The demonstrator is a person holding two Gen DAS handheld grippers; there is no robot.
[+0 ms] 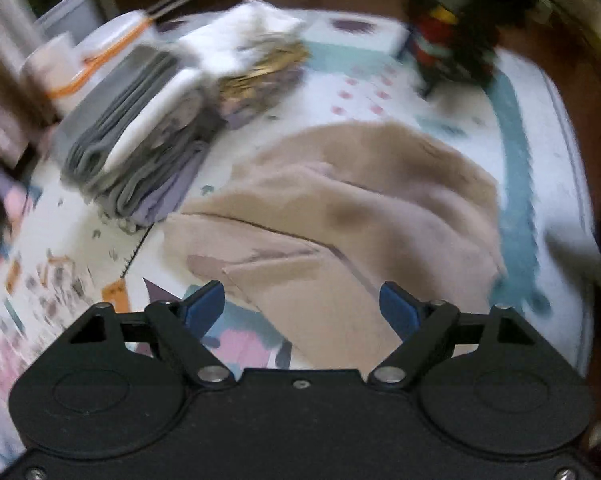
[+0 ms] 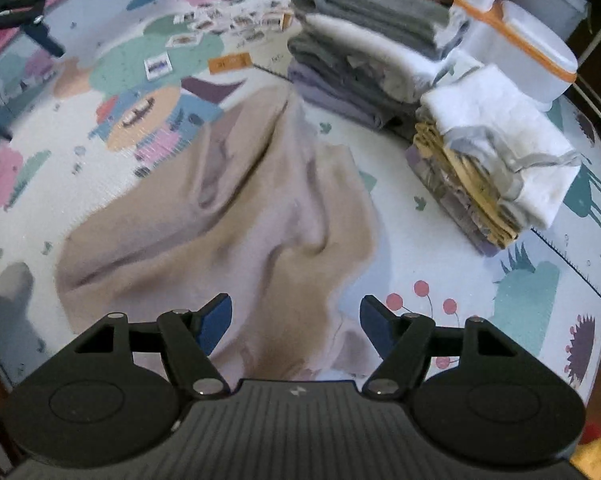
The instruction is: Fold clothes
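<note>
A beige garment (image 1: 340, 208) lies rumpled and spread on the patterned play mat (image 1: 380, 92); it also shows in the right wrist view (image 2: 228, 216). My left gripper (image 1: 302, 304) is open and empty, hovering over the garment's near edge. My right gripper (image 2: 296, 320) is open and empty above the garment's near end. Two stacks of folded clothes stand beside it: a grey and lavender stack (image 1: 140, 148) (image 2: 360, 64), and a white, yellow and lavender stack (image 1: 256, 64) (image 2: 496, 164). The left wrist view is blurred by motion.
A white plastic bin with an orange band (image 2: 532, 52) (image 1: 100, 56) stands behind the stacks. An orange tag (image 2: 228, 62) lies on the mat (image 2: 420, 240). A dark multicoloured object (image 1: 452, 40), blurred, stands at the mat's far side. The other gripper (image 2: 16, 4) shows at top left.
</note>
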